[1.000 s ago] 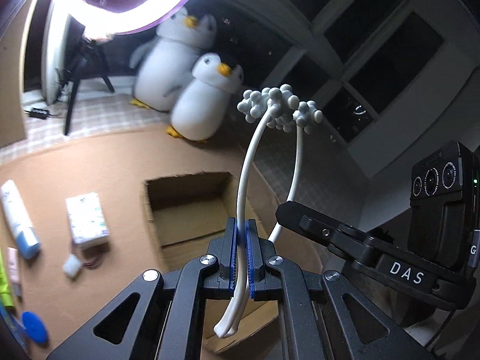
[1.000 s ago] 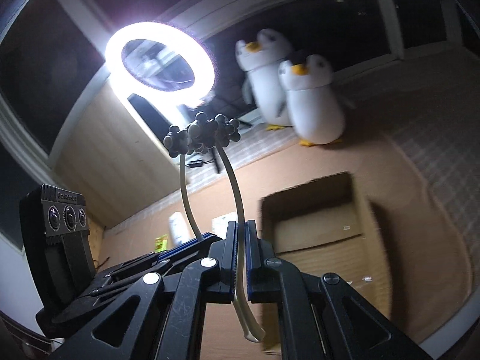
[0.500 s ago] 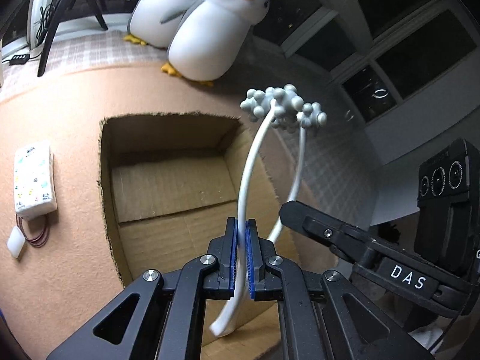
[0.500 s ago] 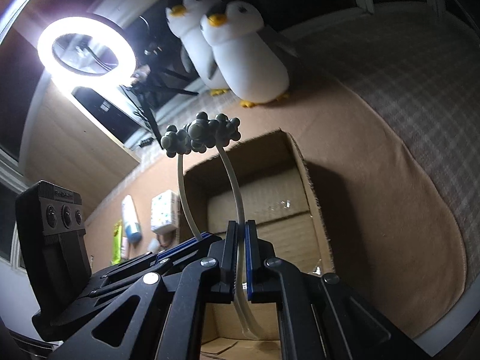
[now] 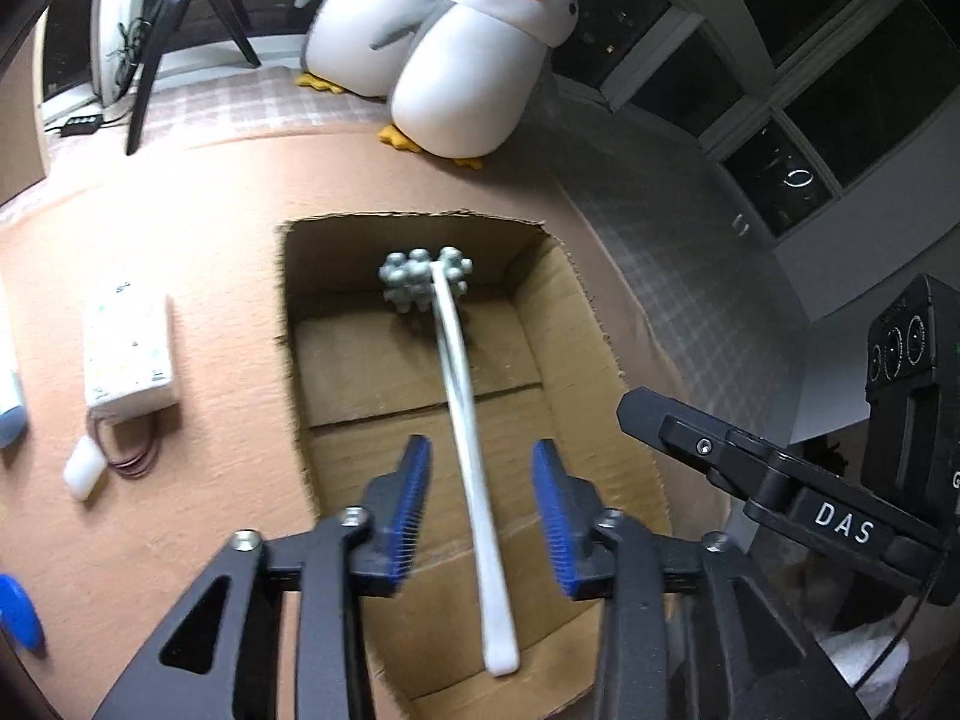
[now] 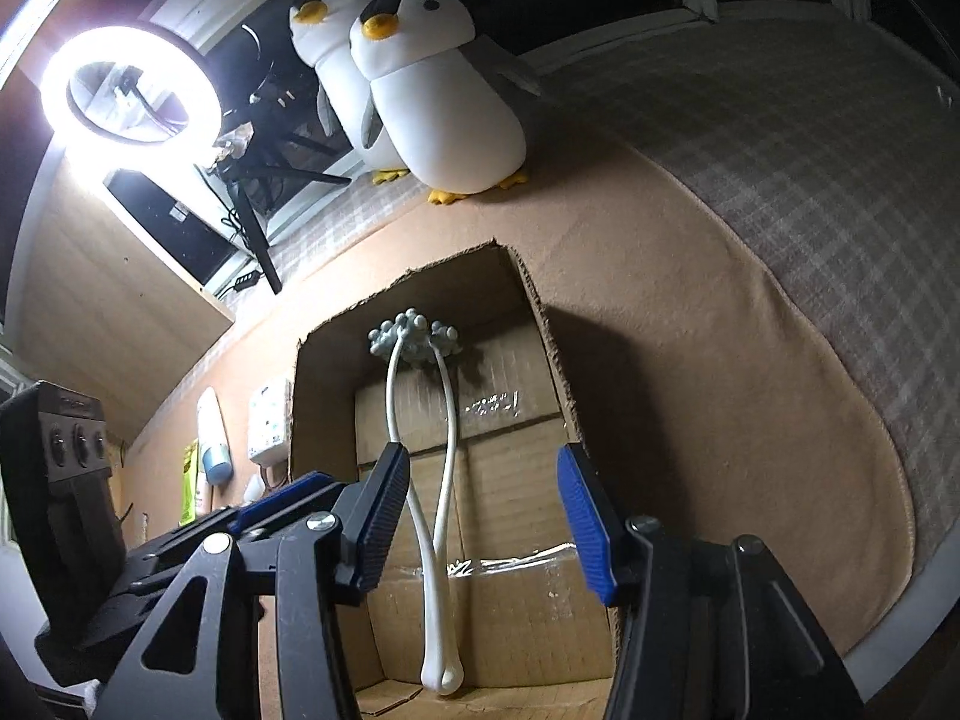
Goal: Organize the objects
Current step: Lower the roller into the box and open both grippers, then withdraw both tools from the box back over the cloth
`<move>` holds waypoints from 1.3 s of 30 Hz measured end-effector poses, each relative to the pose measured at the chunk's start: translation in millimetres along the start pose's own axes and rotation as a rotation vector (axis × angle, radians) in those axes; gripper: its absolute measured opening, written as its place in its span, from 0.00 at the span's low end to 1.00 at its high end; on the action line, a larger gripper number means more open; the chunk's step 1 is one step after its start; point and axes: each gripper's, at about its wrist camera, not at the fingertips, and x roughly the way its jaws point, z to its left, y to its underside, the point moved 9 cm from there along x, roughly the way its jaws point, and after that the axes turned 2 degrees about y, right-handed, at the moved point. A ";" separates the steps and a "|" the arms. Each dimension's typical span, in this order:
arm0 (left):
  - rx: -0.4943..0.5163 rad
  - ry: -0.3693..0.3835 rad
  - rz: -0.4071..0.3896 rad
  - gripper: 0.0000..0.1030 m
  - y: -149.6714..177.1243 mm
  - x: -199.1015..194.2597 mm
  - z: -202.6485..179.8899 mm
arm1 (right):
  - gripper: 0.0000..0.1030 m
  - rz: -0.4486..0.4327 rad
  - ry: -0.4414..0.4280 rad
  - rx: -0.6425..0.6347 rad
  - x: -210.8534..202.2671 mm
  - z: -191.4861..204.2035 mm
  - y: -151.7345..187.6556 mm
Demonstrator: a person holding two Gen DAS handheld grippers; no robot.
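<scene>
Left wrist view, nearest first: the left gripper (image 5: 480, 516) and the right gripper (image 6: 483, 525) have both just opened, jaws standing part-wide and clear of the white two-armed massager (image 5: 462, 396), which now lies in the cardboard box (image 5: 288, 360). Further left on the tan blanket (image 5: 198, 210), a tissue pack (image 5: 129, 354), white charger (image 5: 84, 468) and tube (image 6: 213, 432) look still unsorted, so I'd say one item is done

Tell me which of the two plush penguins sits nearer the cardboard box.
The front penguin, with its orange beak showing in the left wrist view. It partly covers the other penguin, which sits behind it, farther from the cardboard box.
</scene>
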 end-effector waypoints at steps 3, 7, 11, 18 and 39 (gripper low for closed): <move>-0.005 -0.016 -0.019 0.58 6.6 -19.4 9.9 | 0.46 -0.011 0.001 -0.026 -0.5 8.7 4.6; -0.013 -0.040 -0.034 0.60 12.0 -36.6 28.5 | 0.47 -0.031 -0.023 -0.049 -3.7 26.3 10.2; -0.039 -0.056 -0.047 0.62 25.5 -58.1 53.5 | 0.48 -0.079 -0.032 -0.081 -12.5 45.8 15.8; -0.114 -0.100 -0.075 0.66 58.4 -106.1 116.6 | 0.55 -0.075 -0.092 -0.130 -10.4 90.0 36.7; -0.395 -0.236 -0.144 0.69 182.6 -231.6 297.9 | 0.63 0.130 -0.205 -0.485 51.0 269.4 123.8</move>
